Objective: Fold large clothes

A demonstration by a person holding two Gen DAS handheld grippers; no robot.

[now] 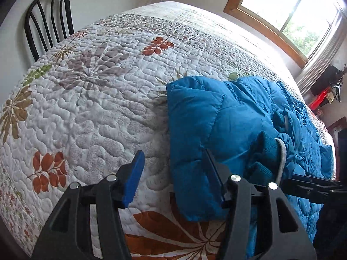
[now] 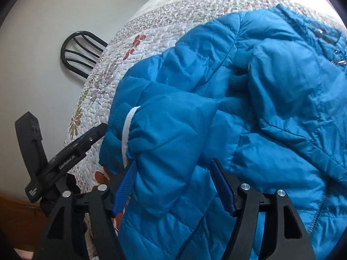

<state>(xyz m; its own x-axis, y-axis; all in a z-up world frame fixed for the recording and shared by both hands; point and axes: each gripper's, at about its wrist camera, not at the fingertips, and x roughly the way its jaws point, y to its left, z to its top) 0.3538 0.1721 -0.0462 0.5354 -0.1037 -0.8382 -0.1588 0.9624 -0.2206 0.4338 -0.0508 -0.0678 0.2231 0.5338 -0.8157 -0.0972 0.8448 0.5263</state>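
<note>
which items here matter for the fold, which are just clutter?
Job:
- blue quilted puffer jacket, sleeves folded in
- white floral quilted bedspread under it
- left gripper, right gripper, both open

Lying about:
- black metal spindle-back chair
- wood-framed window
- red object by the wall

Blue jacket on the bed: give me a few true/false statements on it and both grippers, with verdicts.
1. The blue jacket lies on a floral quilt. True.
2. The left gripper is clamped on a sleeve. False: its jaws stand open, with only the jacket's edge and quilt between them.
3. A sleeve cuff with a white band shows in the right wrist view. True.
4. The right gripper is over bare quilt. False: it is over the jacket, jaws open with blue fabric between them.
5. A black chair stands at the far side of the bed. True.
6. The jacket is red. False: it is blue.
</note>
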